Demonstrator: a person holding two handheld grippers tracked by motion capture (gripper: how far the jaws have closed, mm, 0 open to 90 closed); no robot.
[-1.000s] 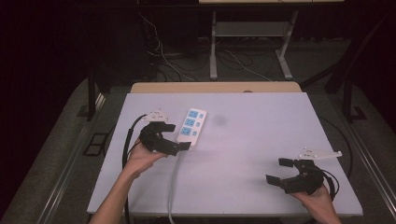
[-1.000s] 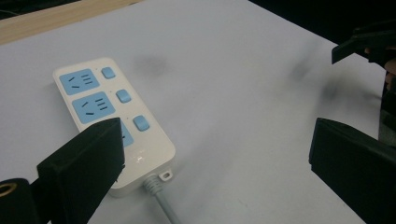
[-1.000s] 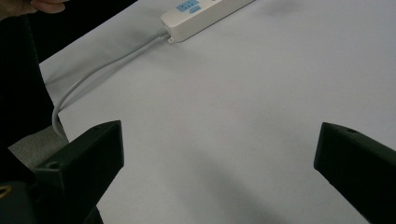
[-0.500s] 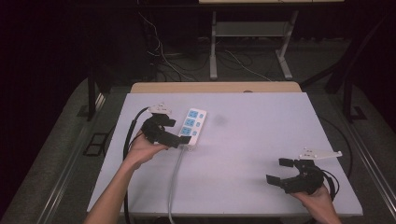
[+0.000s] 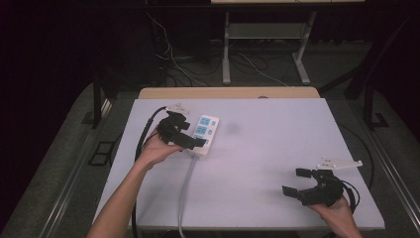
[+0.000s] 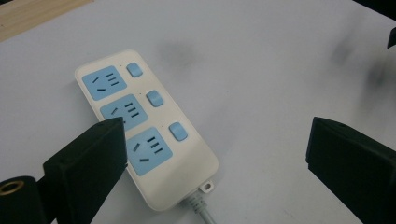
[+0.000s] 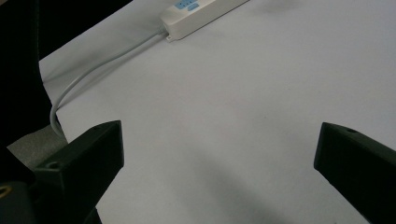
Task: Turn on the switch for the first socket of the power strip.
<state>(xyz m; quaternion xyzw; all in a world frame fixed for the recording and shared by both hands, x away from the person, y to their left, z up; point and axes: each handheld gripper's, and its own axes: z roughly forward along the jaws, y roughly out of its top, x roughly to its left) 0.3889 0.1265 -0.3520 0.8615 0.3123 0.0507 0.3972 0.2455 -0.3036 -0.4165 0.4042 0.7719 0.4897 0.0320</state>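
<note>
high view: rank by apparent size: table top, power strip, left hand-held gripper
1. Table top, by far the largest.
2. Left hand-held gripper and power strip: look alike in size; the gripper overlaps the strip, so no ranking between them.

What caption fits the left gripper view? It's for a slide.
Open left gripper over a white power strip on the table.

White power strip (image 6: 144,130) on table (image 6: 271,70), three blue sockets, jaws wide apart

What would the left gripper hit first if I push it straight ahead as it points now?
Most likely the white power strip: the open left gripper looks down on it, one jaw overlapping its edge. Height above it is unclear.
</note>
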